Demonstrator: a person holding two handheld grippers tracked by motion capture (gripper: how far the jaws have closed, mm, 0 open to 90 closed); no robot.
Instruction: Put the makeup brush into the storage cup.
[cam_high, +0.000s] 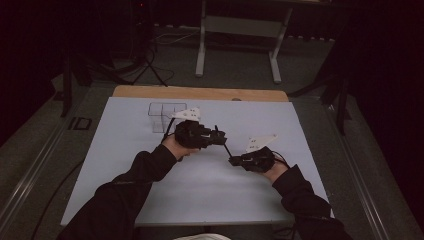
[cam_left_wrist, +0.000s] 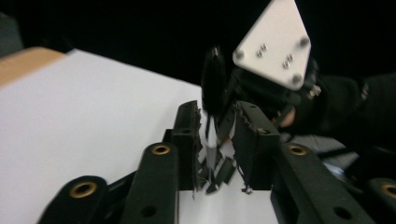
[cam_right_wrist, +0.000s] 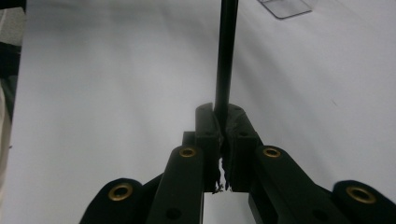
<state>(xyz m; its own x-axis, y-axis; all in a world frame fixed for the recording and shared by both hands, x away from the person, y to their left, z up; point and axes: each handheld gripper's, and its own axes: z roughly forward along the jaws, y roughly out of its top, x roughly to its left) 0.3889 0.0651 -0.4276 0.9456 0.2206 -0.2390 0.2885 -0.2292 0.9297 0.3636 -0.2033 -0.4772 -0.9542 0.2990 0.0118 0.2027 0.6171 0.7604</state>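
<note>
Black rod (cam_right_wrist: 225, 60), thin and straight, sits pinched between the jaws of the right hand-held gripper (cam_right_wrist: 223, 122), which is clenched tight on it! In the right gripper view the rod runs straight out ahead of the jaws, over the white sheet (cam_right_wrist: 116, 93) that covers the surface. From the high view, the same rod (cam_high: 226, 148) bridges the short gap between the two tools, slanting up from the right hand-held gripper (cam_high: 233, 160) to the left hand-held gripper (cam_high: 221, 136).

Over to the left hand-held gripper (cam_left_wrist: 217, 126) in its own view: its jaws stand slightly apart, and the rod's end (cam_left_wrist: 213, 86) rises between them, blurred. Whether those pads actually bite on it, I cannot tell. Just beyond, facing it, the grey three-cornered plate (cam_left_wrist: 275, 44) of the right tool looms, with a gloved hand (cam_left_wrist: 327, 107) behind.

Farther off from the left hand-held gripper, on its far side, a clear compartmented box (cam_high: 165, 116) stands on the sheet. Beyond that, the wooden edge of the surface (cam_high: 200, 93), then a grey stand (cam_high: 240, 30) on the dark floor.
</note>
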